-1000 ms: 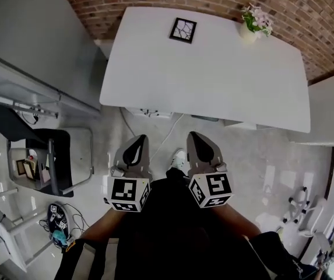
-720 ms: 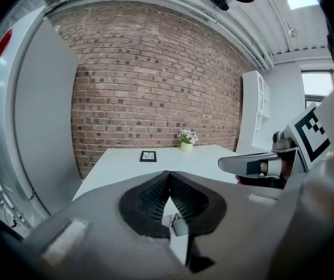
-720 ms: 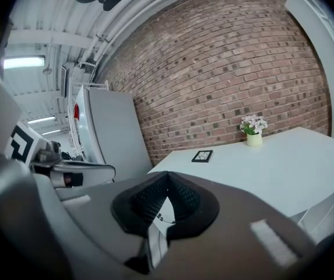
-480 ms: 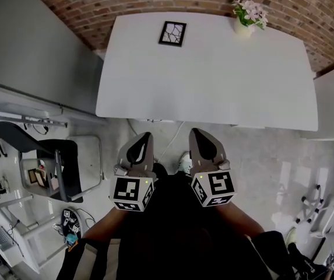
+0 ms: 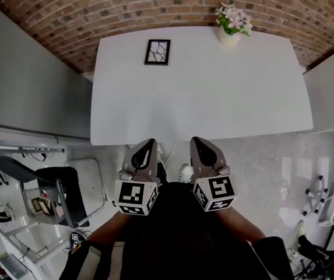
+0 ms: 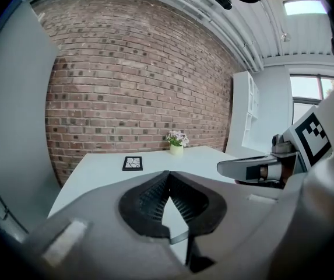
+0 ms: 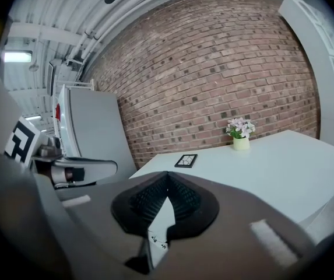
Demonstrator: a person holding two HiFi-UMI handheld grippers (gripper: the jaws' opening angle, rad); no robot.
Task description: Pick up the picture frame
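White table [image 5: 213, 98] bears picture frame [image 5: 157, 52], flowers [image 5: 234, 16] in pot [image 5: 229, 37]; left tool [image 5: 148, 142], right tool [image 5: 195, 140] closed, empty.

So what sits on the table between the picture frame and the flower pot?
Nothing. In the head view, the stretch of white tabletop between the picture frame and the flower pot is bare.

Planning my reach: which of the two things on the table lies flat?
The picture frame, black-edged, lying flat at the far left; the flower pot stands upright at the far right.
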